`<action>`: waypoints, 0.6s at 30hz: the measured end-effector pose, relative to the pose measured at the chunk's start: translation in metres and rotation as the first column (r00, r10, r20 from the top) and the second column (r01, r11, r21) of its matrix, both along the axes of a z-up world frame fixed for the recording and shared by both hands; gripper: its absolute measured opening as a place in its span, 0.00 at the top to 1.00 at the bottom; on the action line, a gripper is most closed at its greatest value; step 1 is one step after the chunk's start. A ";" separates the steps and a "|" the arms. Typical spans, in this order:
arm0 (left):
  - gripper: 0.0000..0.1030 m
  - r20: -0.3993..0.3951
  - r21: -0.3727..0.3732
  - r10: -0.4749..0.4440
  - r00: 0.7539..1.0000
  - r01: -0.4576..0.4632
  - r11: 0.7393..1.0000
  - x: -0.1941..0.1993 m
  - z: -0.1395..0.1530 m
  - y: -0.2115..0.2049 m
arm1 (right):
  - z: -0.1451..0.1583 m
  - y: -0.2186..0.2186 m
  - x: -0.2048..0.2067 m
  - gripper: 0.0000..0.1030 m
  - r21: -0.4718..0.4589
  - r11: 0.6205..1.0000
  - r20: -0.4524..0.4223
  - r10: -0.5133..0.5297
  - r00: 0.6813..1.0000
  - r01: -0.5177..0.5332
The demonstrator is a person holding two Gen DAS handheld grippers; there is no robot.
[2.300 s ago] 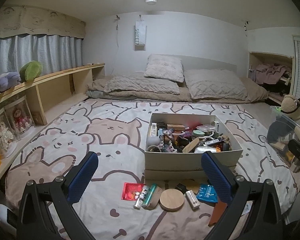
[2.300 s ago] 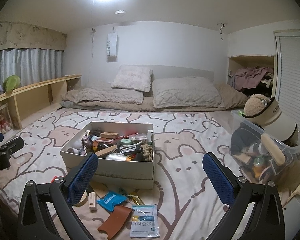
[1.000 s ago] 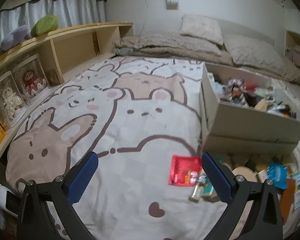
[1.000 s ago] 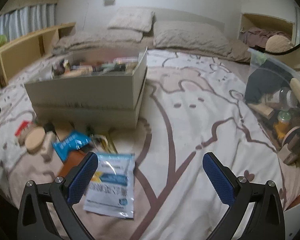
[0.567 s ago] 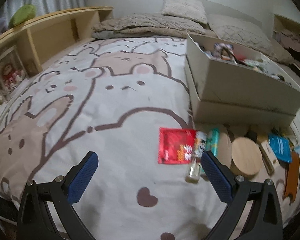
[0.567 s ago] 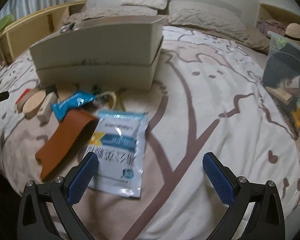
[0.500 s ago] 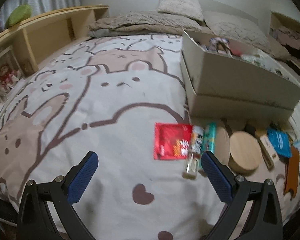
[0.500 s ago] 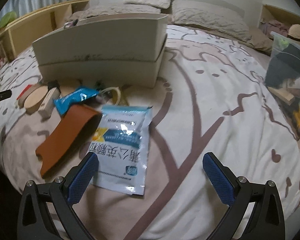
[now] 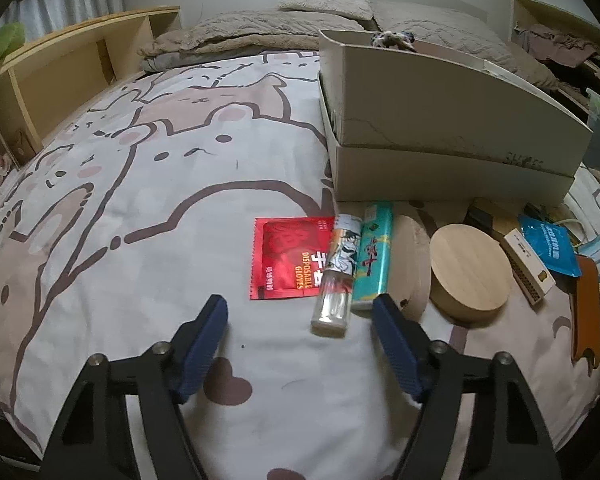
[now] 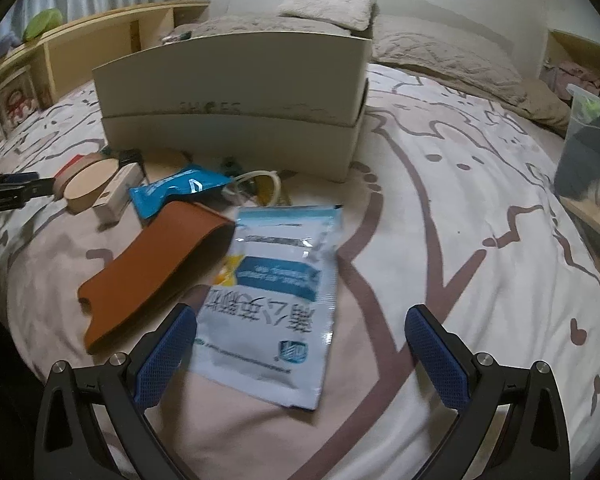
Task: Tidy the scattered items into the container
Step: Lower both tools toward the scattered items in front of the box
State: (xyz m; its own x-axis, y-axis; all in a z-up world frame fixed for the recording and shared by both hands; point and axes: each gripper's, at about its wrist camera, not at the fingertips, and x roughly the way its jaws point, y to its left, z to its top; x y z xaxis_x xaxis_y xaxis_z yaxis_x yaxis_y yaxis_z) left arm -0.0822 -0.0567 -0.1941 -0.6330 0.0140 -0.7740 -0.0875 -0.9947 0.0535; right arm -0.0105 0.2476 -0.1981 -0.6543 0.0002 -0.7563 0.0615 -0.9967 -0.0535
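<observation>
**Both grippers low over the clutter in front of the box**

The left gripper (image 9: 298, 312) hangs just above the bedspread (image 9: 140, 208), its jaws having just been narrowing but parted, with nothing between them. Just beyond its tips lie a red glove packet (image 9: 286, 258), a clear bottle (image 9: 338, 276) and a teal tube (image 9: 374, 256), side by side and touching. To their right sit a round wooden lid (image 9: 470, 268), a small wooden block (image 9: 526, 256), a blue pouch (image 9: 550, 244) and a brown leather sleeve (image 9: 586, 304).

The right gripper (image 10: 300, 330) is wide open and empty. A white-and-blue sachet (image 10: 276, 296) lies flat between its fingers, its near edge reaching past the tips. The sleeve (image 10: 156, 264) lies left of the sachet, touching it.

The box (image 10: 236, 80) stands on the far side of the scattered things, already holding items
</observation>
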 end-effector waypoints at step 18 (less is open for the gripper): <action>0.72 -0.013 0.008 -0.060 0.998 0.060 0.998 -0.007 -0.005 0.010 | -0.002 0.033 -0.012 0.00 0.067 0.993 -0.017 -0.096 0.995 0.097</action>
